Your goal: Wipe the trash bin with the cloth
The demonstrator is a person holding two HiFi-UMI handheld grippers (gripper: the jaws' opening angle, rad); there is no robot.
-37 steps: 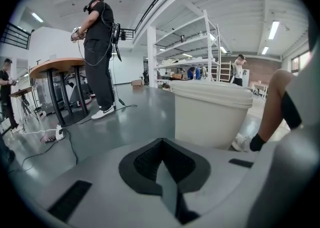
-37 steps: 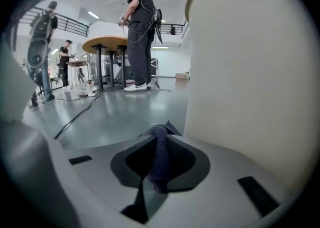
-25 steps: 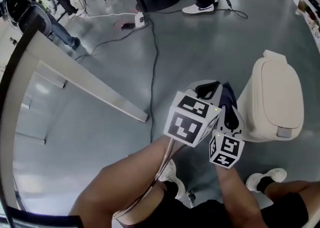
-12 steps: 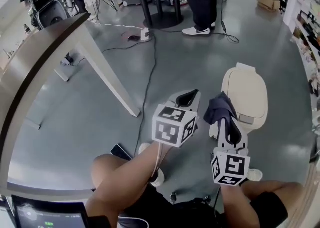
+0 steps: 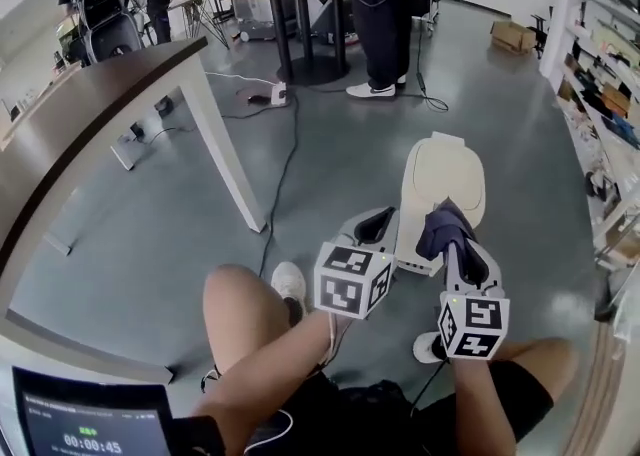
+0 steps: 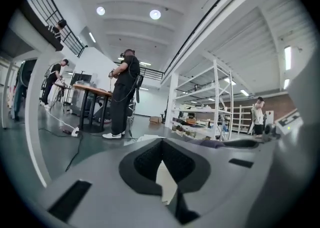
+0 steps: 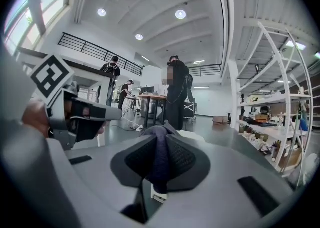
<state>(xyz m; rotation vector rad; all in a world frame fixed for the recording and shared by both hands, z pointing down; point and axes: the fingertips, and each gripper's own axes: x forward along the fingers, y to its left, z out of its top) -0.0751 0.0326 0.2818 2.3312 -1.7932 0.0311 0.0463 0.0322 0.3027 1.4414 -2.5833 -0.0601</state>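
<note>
Shifted since a second ago: both grippers, then bunched together at the bin's left flank, now stand apart, and the bin shows farther off in the head view.
Trash bin (image 5: 441, 176): cream, lid (image 5: 446, 166) down, standing on the floor (image 5: 300, 194) ahead of the person's feet, to the right of the desk (image 5: 110, 84) corner.
Cloth (image 5: 441, 225): dark, bunched, overlapping the bin's near edge in the head view; whether it touches the bin I cannot tell.
Right gripper (image 5: 458, 244): pinching the cloth, a fold of which runs up between its pads.
Left gripper (image 5: 374, 224): pressed together on nothing, just left of the bin's base.
Step in hand: by my reckoning, bringing the cloth to the bin; no wiping stroke looks under way.
Next move calls for: lowering the cloth flat onto the lid and dragging it across. The left gripper could steady the bin so it does not slide.
</note>
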